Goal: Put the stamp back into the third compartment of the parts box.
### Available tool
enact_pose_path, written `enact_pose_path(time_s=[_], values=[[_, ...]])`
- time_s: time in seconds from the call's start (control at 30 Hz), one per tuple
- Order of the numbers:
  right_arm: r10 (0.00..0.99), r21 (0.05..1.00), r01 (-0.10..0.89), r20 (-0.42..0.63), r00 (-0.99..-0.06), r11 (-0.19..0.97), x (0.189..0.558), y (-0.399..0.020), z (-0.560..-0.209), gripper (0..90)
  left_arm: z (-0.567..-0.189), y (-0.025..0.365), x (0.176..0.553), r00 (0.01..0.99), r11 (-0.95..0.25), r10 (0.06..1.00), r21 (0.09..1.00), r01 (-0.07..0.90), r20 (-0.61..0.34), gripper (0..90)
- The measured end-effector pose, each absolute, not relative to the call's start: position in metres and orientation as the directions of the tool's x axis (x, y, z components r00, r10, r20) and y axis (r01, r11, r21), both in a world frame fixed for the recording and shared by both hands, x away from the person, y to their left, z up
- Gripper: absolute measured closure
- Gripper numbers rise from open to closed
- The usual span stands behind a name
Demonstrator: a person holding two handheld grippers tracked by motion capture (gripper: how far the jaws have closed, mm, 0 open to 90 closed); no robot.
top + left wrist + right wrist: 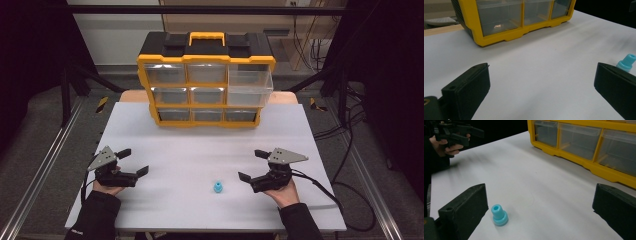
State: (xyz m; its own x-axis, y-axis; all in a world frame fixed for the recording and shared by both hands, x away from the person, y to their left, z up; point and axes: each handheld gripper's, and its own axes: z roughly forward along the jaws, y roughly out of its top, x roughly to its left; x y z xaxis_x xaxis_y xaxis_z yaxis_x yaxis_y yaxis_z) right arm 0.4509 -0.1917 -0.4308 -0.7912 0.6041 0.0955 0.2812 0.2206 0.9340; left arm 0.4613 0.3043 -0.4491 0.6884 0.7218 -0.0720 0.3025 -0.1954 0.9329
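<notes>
A white table (pixel 150 130) stands on a grey floor (pixel 45 125), with metal rails (pixel 42 165) along both sides. Behind it rise black frame posts (pixel 65 85), a pale wall panel (pixel 117 35) and what may be a wooden cabinet (pixel 225 20); cables (pixel 350 130) trail at right.

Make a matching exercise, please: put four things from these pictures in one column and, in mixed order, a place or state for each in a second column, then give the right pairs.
Things:
1. small light-blue plastic spool
2. yellow and black plastic drawer cabinet
3. large clear drawer at the cabinet's upper right
4. left gripper

Places or states:
A. pulled partly out
B. open, over the white table, holding nothing
C. upright on the table near the right gripper
D. at the table's far edge

Pairs: 1-C, 2-D, 3-A, 4-B
</notes>
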Motion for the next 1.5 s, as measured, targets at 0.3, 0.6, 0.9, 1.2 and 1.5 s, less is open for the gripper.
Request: enact_pose_path(time_s=[0.3,0.6,0.9,1.2,1.5], values=[[0.588,0.925,0.288,0.093,-0.804,0.247,0.449,-0.178,-0.433,0.3,-0.450,0.303,0.461,0.689,-0.201,0.721,0.931,0.304,-0.070,0.0],[0.566,0.914,0.297,0.096,-0.819,0.275,0.448,-0.165,-0.438,0.3,-0.449,0.304,0.461,0.689,-0.202,0.721,0.931,0.304,-0.069,0.0],[0.550,0.900,0.301,0.084,-0.831,0.317,0.447,-0.151,-0.444,0.4,-0.450,0.303,0.461,0.690,-0.202,0.721,0.931,0.304,-0.069,0.0],[0.549,0.885,0.329,0.105,-0.829,0.329,0.449,-0.142,-0.453,2.1,-0.450,0.303,0.462,0.689,-0.203,0.721,0.930,0.306,-0.069,0.0],[0.534,0.856,0.331,0.077,-0.842,0.396,0.449,-0.129,-0.460,5.1,-0.450,0.303,0.462,0.689,-0.204,0.722,0.930,0.305,-0.067,0.0]])
